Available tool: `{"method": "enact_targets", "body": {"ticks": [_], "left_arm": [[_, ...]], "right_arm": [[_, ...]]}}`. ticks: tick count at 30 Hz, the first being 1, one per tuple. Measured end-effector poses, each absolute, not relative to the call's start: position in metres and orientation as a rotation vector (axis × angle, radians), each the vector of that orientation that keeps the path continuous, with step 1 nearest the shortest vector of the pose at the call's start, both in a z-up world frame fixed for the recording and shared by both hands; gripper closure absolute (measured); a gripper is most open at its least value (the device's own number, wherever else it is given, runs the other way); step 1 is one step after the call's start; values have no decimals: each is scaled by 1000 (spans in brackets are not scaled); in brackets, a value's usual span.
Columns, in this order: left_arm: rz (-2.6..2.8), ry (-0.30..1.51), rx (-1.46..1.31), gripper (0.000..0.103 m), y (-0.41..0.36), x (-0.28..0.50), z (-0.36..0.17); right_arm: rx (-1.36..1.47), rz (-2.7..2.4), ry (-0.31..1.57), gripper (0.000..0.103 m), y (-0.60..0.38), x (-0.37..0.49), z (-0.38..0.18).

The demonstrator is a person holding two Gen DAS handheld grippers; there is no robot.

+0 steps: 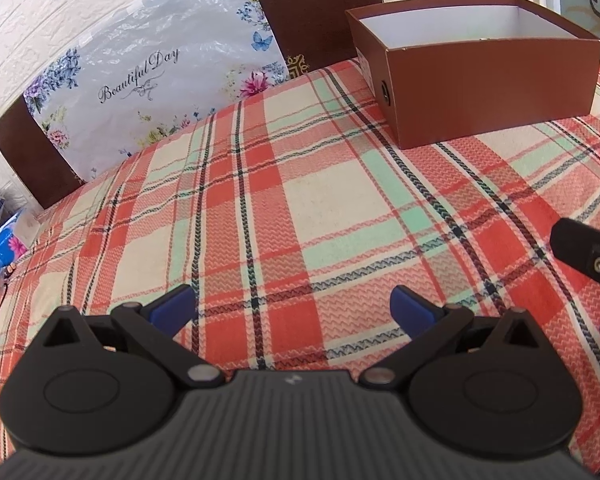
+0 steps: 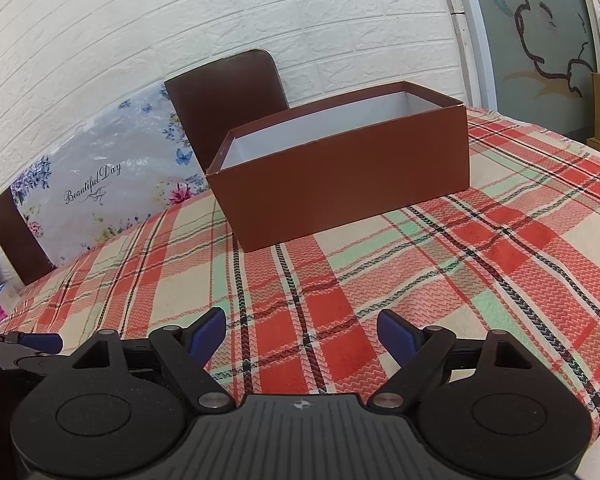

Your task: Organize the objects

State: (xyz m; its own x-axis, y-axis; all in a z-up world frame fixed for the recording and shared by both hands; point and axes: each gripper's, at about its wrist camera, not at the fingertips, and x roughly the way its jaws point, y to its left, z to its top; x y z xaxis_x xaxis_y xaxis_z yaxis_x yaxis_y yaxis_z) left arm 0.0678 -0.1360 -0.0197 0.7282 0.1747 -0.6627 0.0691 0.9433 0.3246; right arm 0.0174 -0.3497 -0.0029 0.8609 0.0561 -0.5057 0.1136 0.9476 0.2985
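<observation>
On the plaid-covered desk (image 1: 300, 200), both the left gripper (image 1: 294, 308) and right gripper (image 2: 300, 330) gape, empty; the open cardboard box (image 2: 340, 184) looks light, stiff, best pinched by a wall rim.

Both wrist views look low across the plaid cloth (image 1: 300, 200), sharing the brown box (image 2: 340, 184) ahead

Brown box (image 2: 340, 184) with white interior; surface (image 1: 300, 208) cloth in red, cream and mint plaid; floral, butterfly-printed bag (image 1: 148, 80); blue-padded black gripper (image 1: 294, 306).
</observation>
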Motion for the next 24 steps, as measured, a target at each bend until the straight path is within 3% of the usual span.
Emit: {"method": "enact_targets", "body": {"ticks": [24], "left_arm": [[86,790,364,0,-143,68,-23]], "right_arm": [[328,-25,543,20,-353,21,-6]]}}
